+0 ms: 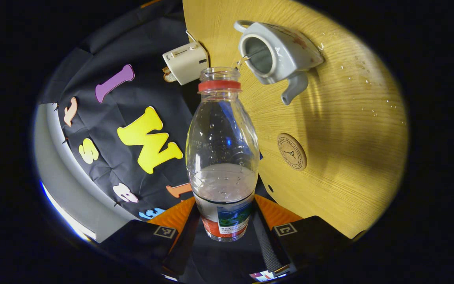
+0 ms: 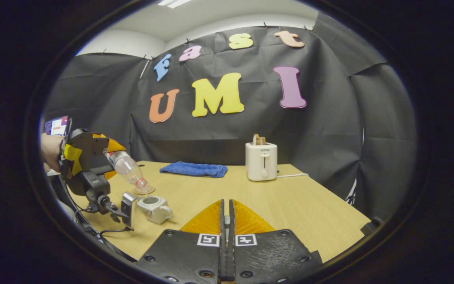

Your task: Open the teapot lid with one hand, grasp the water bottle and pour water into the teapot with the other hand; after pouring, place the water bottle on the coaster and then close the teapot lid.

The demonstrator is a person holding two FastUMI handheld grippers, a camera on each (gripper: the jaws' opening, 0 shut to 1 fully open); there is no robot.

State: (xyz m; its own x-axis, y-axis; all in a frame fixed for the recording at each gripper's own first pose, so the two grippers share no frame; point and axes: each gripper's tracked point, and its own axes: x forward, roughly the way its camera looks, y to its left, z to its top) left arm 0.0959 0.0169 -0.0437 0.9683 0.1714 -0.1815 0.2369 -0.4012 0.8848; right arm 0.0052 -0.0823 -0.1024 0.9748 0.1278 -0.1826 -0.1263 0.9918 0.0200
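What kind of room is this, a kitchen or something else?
Probably a recording booth set up like a kitchen corner, not a real kitchen. Black cloth hangs as the wall, and one wooden table holds a toaster, a teapot and a blue towel.

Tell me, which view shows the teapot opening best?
The left gripper view: the teapot is near, its lidless opening faces the camera, and the water bottle mouth points at it. In the right gripper view the teapot is small and distant, below the tilted bottle.
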